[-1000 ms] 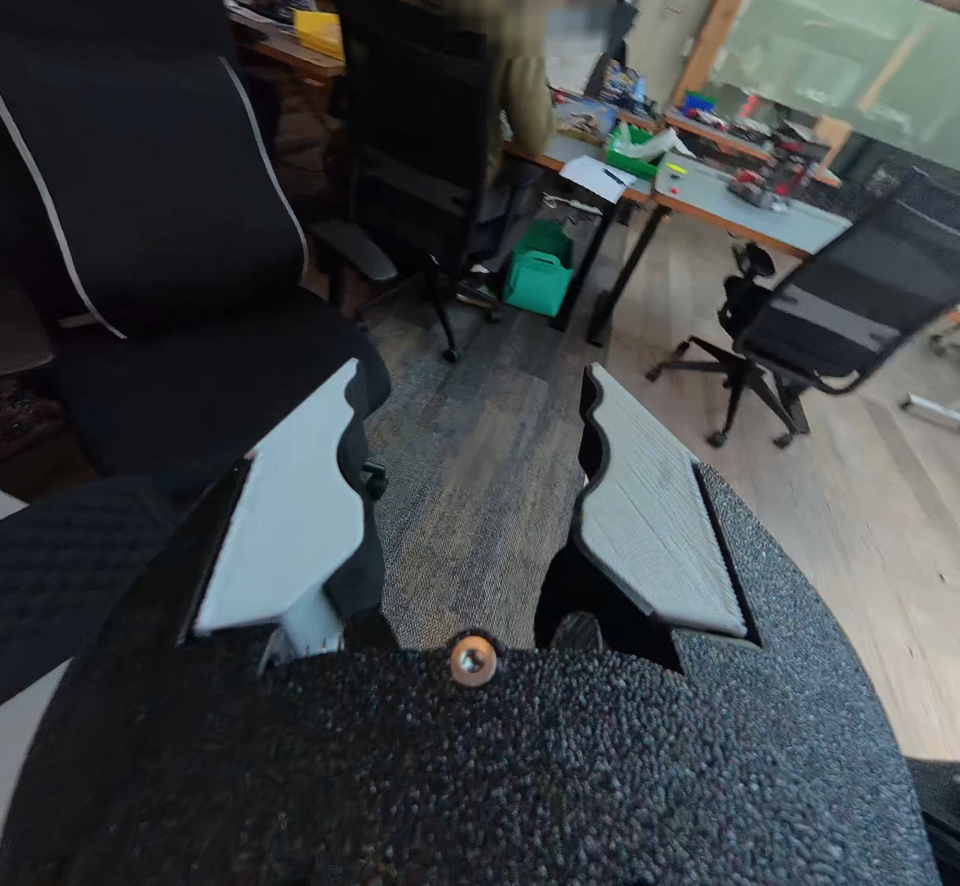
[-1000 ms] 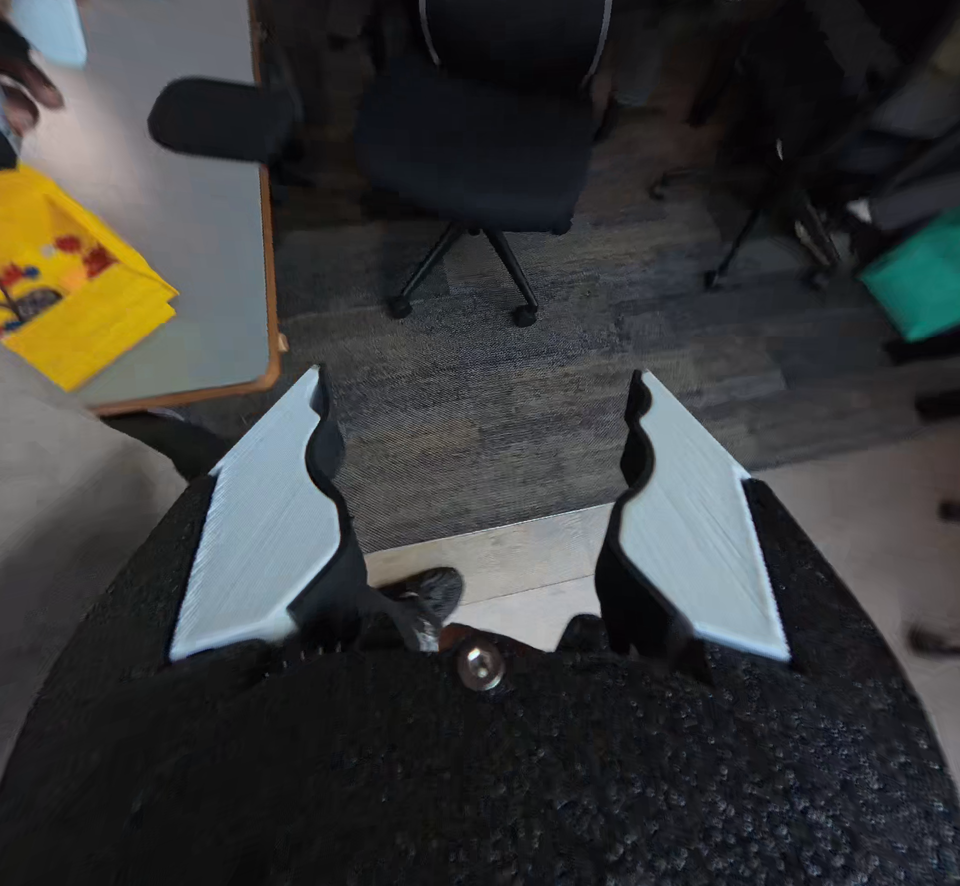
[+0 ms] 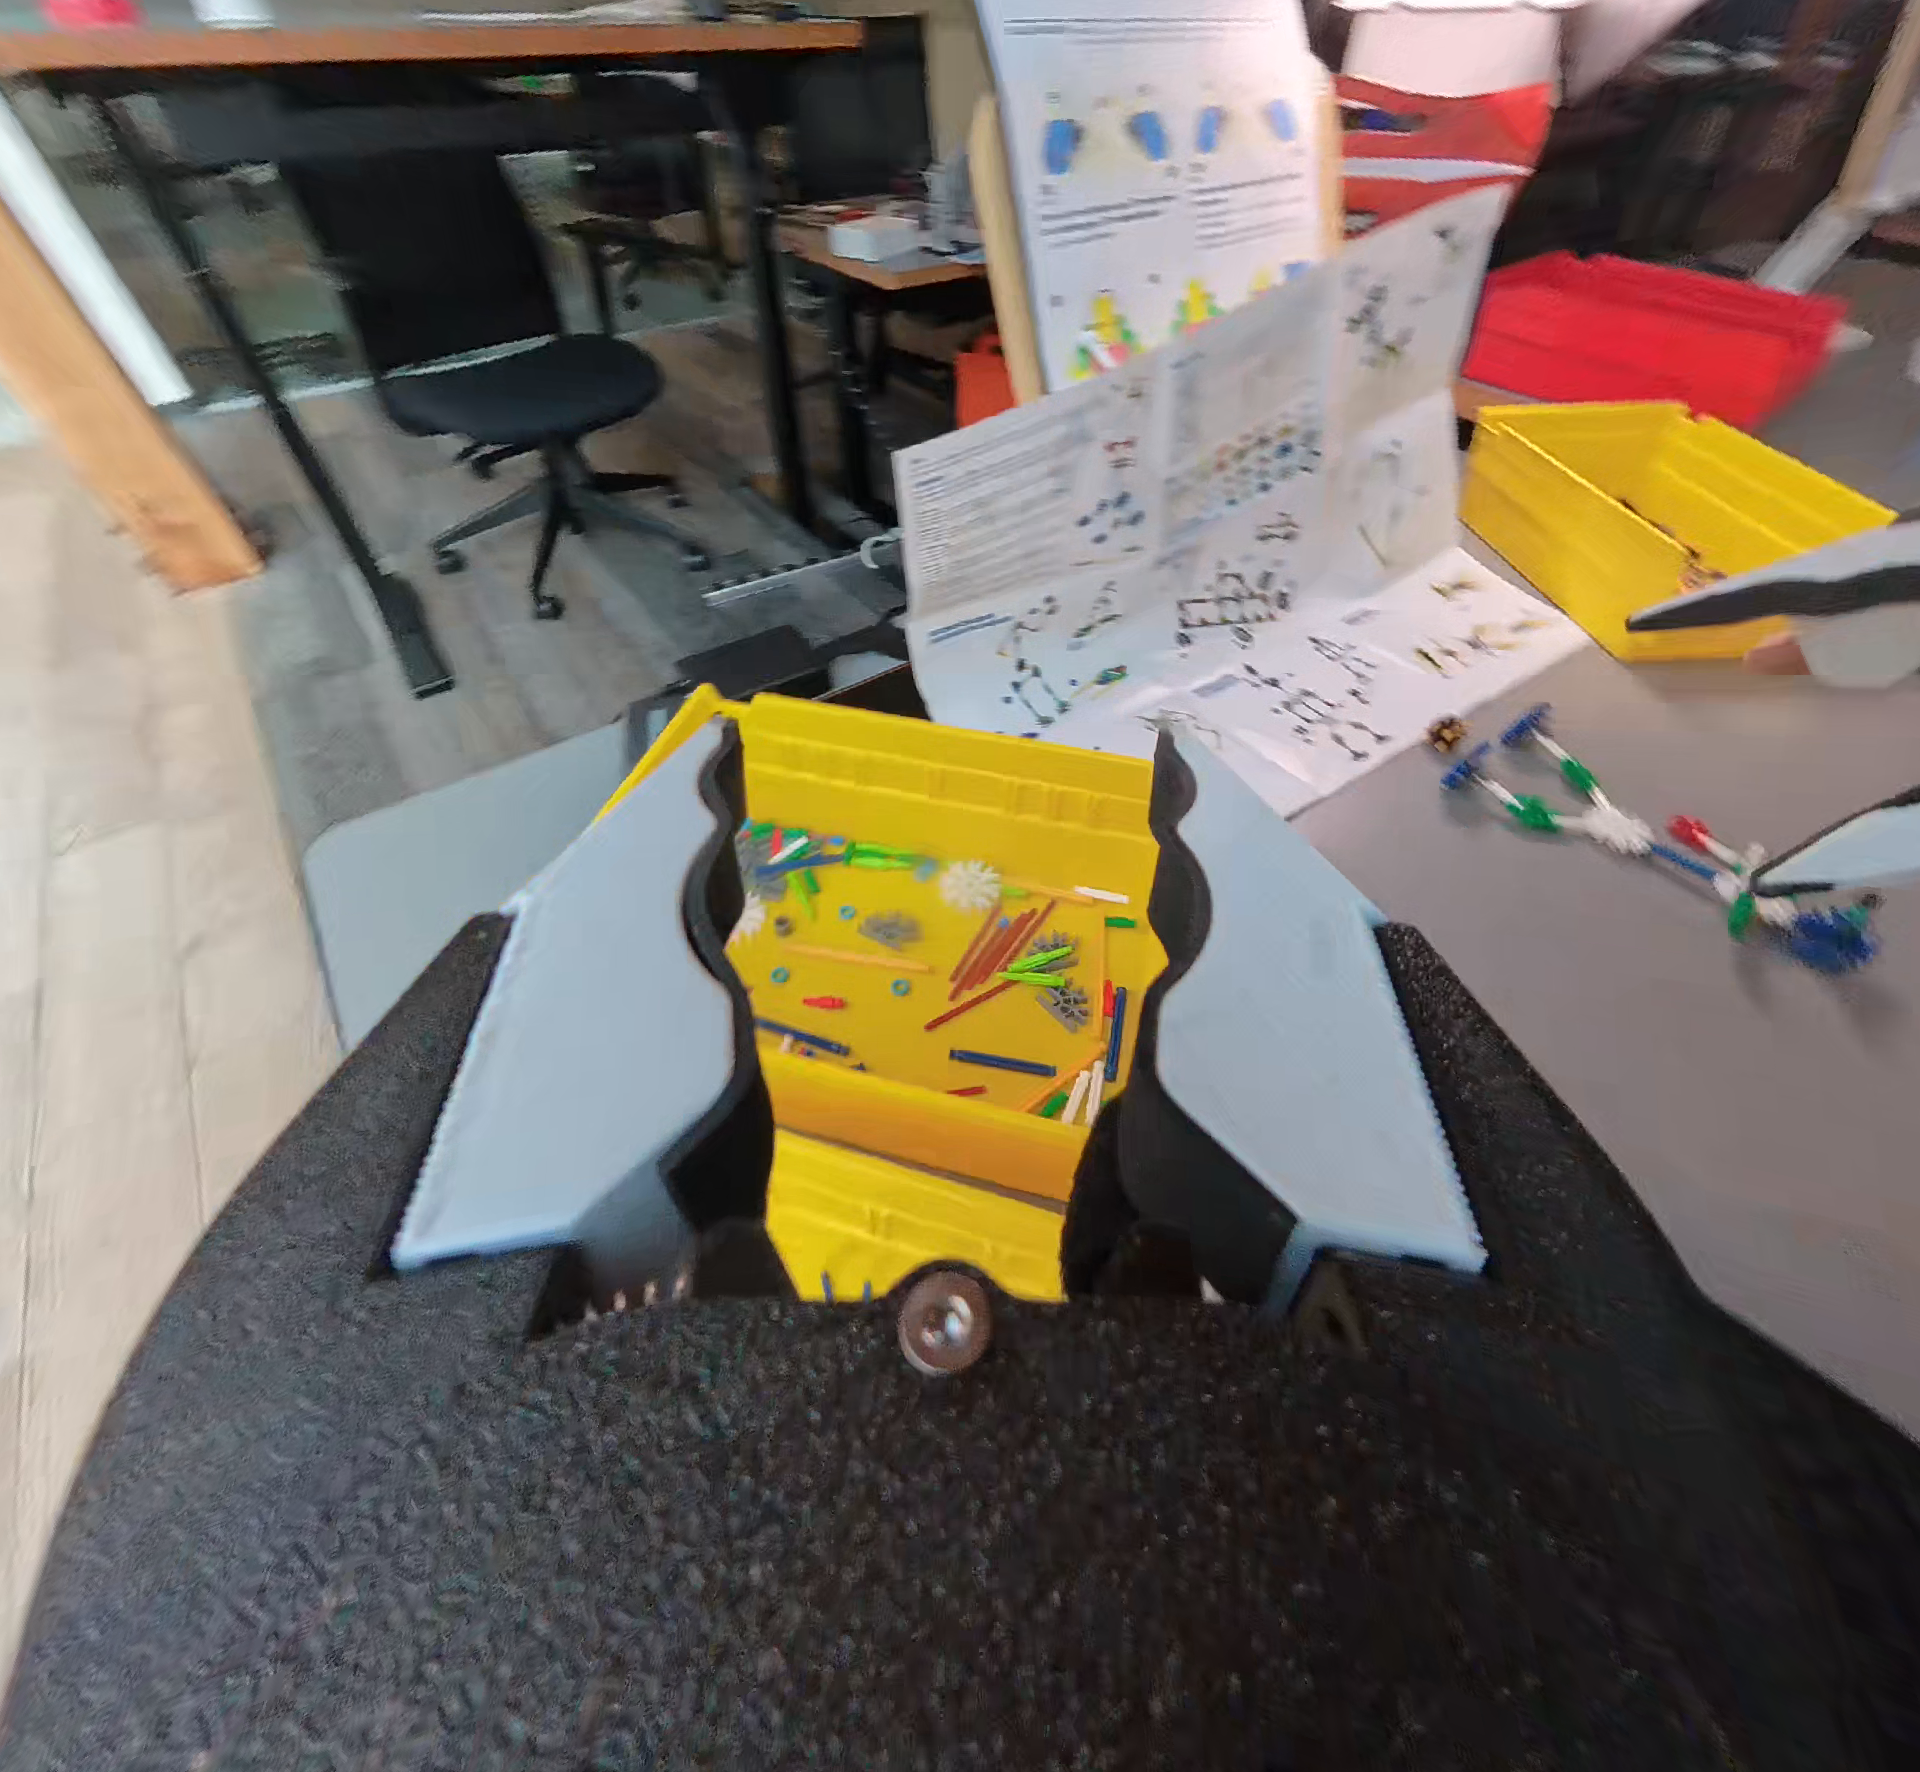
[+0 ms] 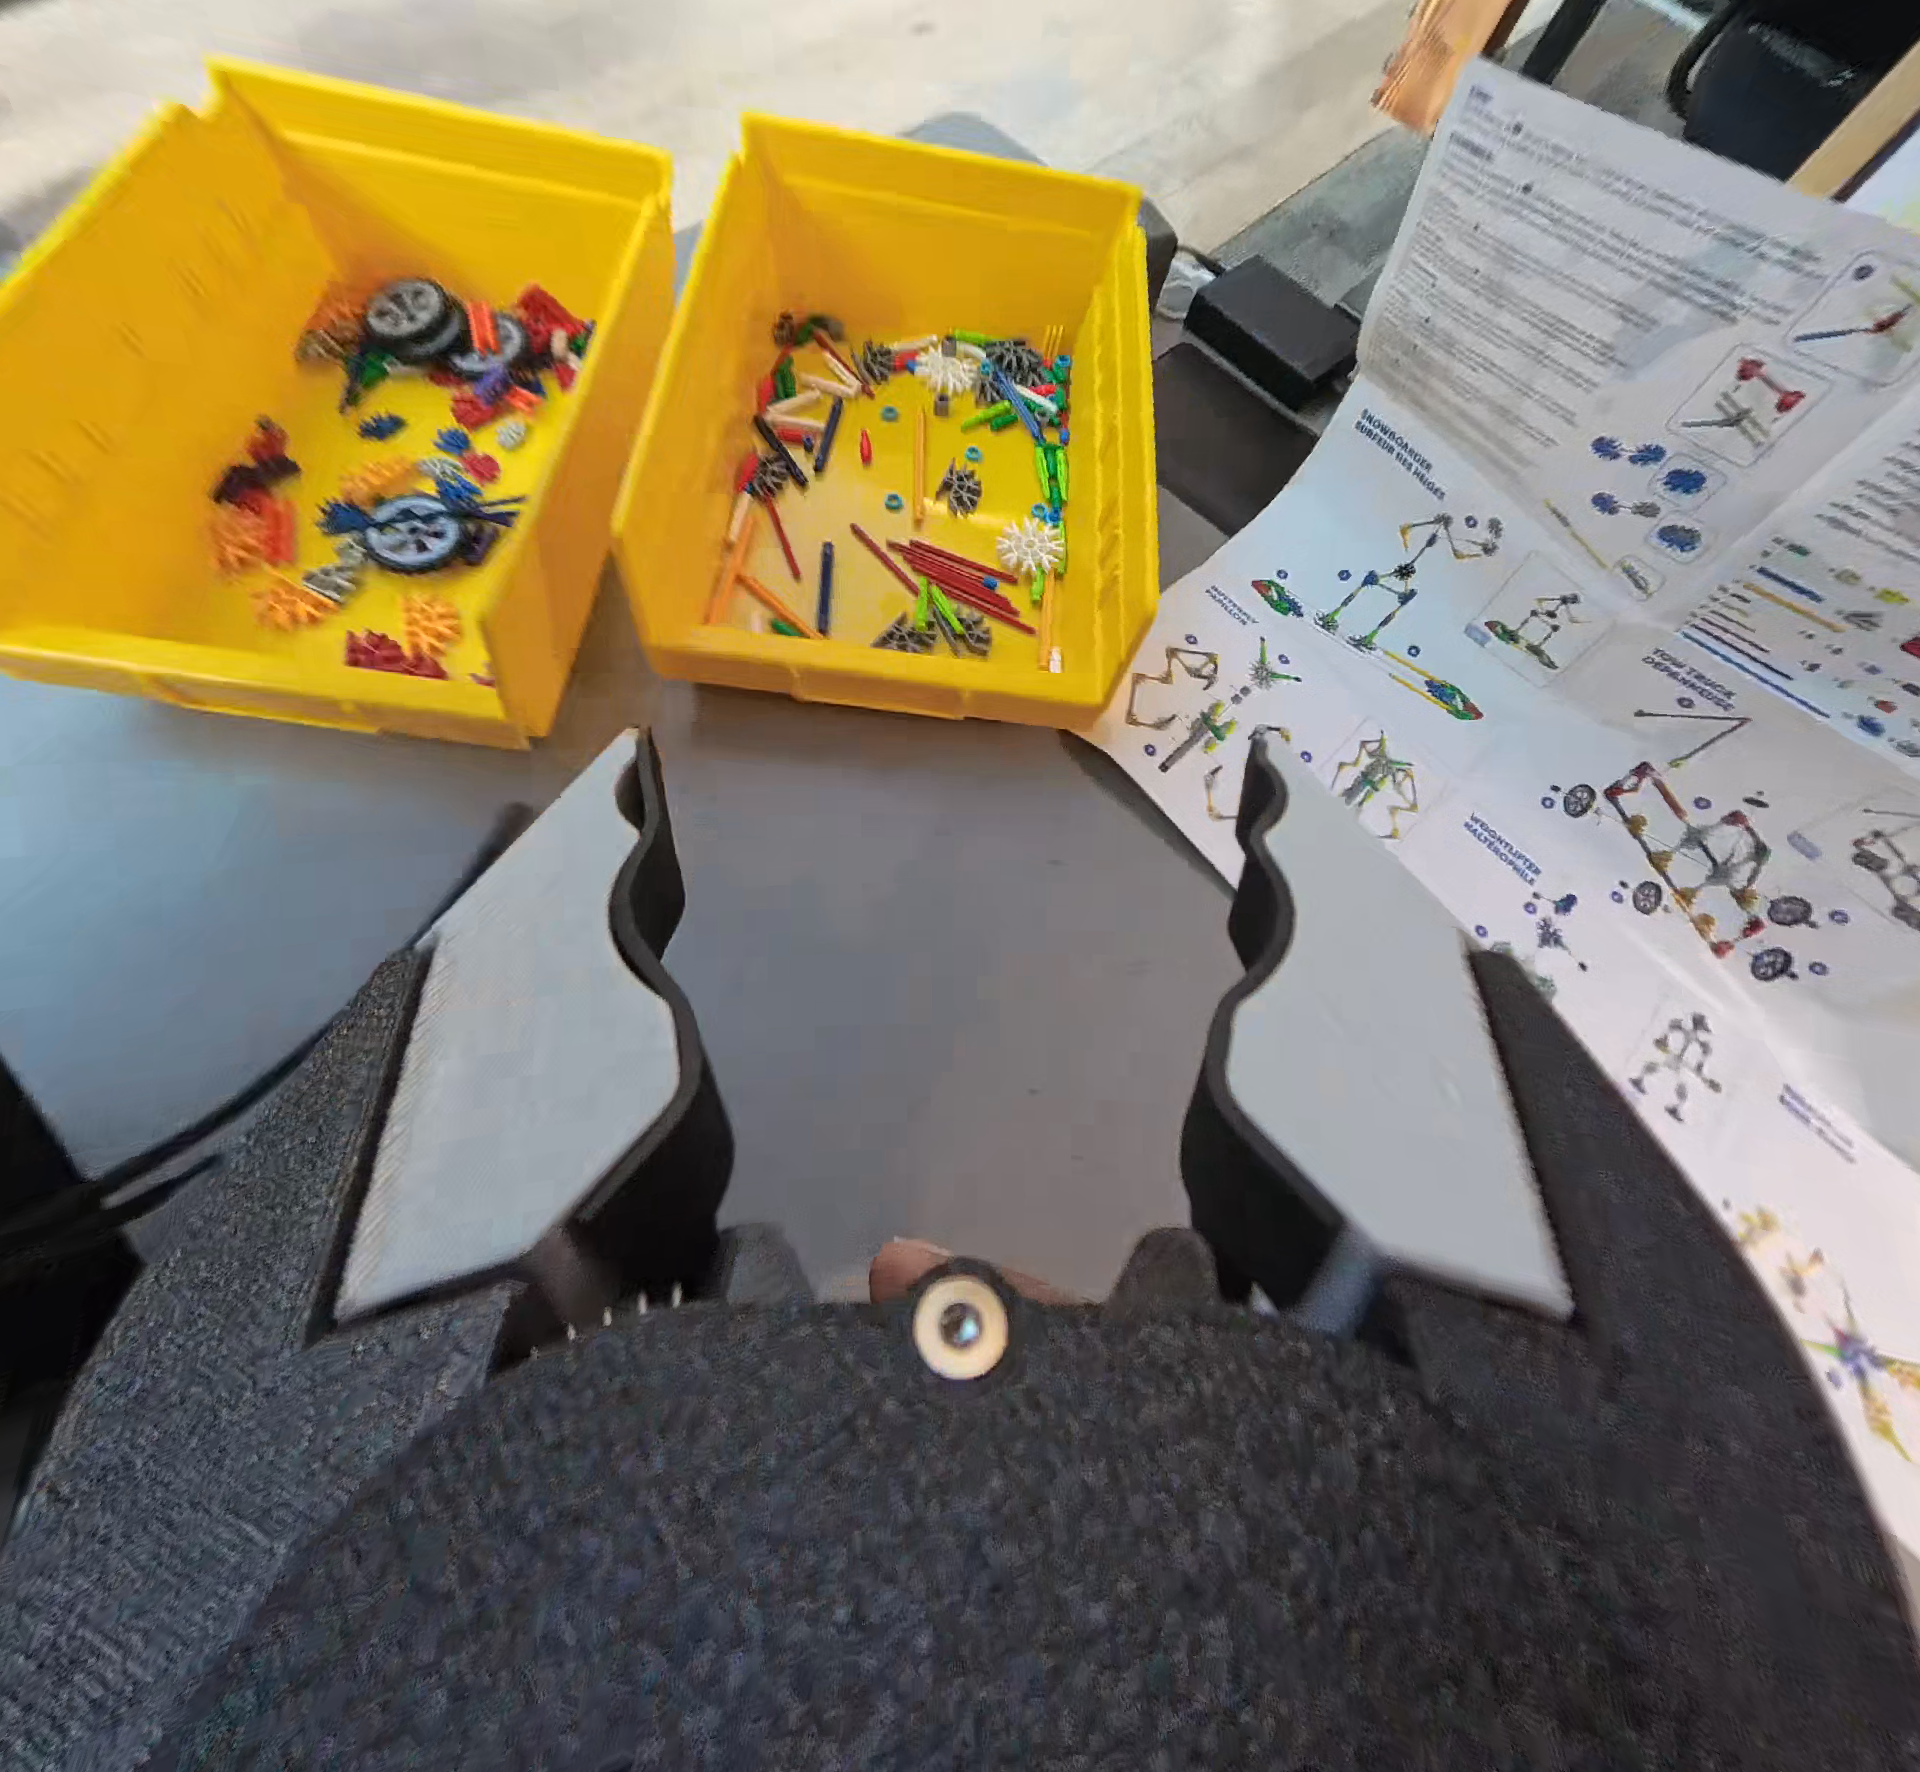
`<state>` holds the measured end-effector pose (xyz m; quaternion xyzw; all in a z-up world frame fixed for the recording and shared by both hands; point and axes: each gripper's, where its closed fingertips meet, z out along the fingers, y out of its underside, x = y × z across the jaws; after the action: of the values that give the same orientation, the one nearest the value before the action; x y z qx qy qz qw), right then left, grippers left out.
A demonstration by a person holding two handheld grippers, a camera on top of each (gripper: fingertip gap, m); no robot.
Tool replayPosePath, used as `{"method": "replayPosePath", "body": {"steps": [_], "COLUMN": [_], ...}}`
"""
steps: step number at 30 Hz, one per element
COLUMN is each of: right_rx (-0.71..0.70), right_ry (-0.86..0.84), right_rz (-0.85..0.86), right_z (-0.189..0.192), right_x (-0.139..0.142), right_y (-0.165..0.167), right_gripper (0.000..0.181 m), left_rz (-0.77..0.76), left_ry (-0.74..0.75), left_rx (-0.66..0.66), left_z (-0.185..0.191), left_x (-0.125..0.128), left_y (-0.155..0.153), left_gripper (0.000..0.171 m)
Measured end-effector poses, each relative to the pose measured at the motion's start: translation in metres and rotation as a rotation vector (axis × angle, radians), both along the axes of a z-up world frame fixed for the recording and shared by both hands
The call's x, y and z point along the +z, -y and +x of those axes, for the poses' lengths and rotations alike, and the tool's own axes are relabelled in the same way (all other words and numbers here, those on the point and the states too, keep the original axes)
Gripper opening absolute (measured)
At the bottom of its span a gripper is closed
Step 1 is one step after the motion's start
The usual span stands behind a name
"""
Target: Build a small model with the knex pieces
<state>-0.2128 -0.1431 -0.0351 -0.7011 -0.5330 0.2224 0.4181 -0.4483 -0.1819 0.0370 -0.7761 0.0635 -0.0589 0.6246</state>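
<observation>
My left gripper (image 3: 945,746) is open and empty, right above a yellow bin (image 3: 935,787) of loose coloured rods and connectors (image 3: 997,953). My right gripper (image 4: 948,746) is open and empty over bare grey table (image 4: 935,943), short of two yellow bins. The left bin (image 4: 156,288) holds wheels and connectors (image 4: 416,320). The right bin (image 4: 894,205) holds rods (image 4: 956,569). An unfolded instruction sheet (image 4: 1558,683) lies to the right. In the left wrist view the right gripper (image 3: 1694,756) is next to a small rod-and-connector assembly (image 3: 1610,829) on the table.
Another yellow bin (image 3: 1538,517) and red bins (image 3: 1642,340) stand at the table's far right. A printed sheet (image 3: 1143,60) stands upright behind the folded one (image 3: 1195,517). A black box (image 4: 1268,330) sits past the table edge. An office chair (image 3: 530,403) and desk (image 3: 416,44) stand beyond.
Both grippers have swung from facing the office floor and chairs to facing the table with the yellow bins. Both stay open and empty.
</observation>
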Motion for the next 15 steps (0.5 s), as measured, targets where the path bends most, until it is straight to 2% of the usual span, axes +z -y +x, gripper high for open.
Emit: {"method": "replayPosePath", "body": {"steps": [1,3,6,10,15], "right_rx": [0.023,0.035,0.087,0.225,0.437], "right_ry": [0.001,-0.076,-0.104,-0.110,-0.194], "right_rz": [0.007,-0.007,-0.092,-0.054,0.023], "right_z": [-0.005,-0.019,-0.040,-0.071,-0.102], "right_x": [-0.004,0.004,-0.004,-0.013,-0.019], "right_y": [-0.017,-0.037,-0.036,-0.002,0.076], "right_gripper": [0.109,0.106,0.106,0.104,0.103], "left_rz": [0.002,0.013,-0.009,0.006,0.077], "left_ry": [0.060,0.174,0.155,0.130,0.072], "left_rx": [0.097,0.237,0.339,0.464,0.607], "left_z": [-0.008,-0.008,0.004,-0.004,-0.003], "left_x": [-0.005,-0.009,-0.018,-0.033,-0.061], "left_y": [0.010,0.037,0.088,0.171,0.282], "left_gripper": [0.079,0.079,0.079,0.079,0.078]}}
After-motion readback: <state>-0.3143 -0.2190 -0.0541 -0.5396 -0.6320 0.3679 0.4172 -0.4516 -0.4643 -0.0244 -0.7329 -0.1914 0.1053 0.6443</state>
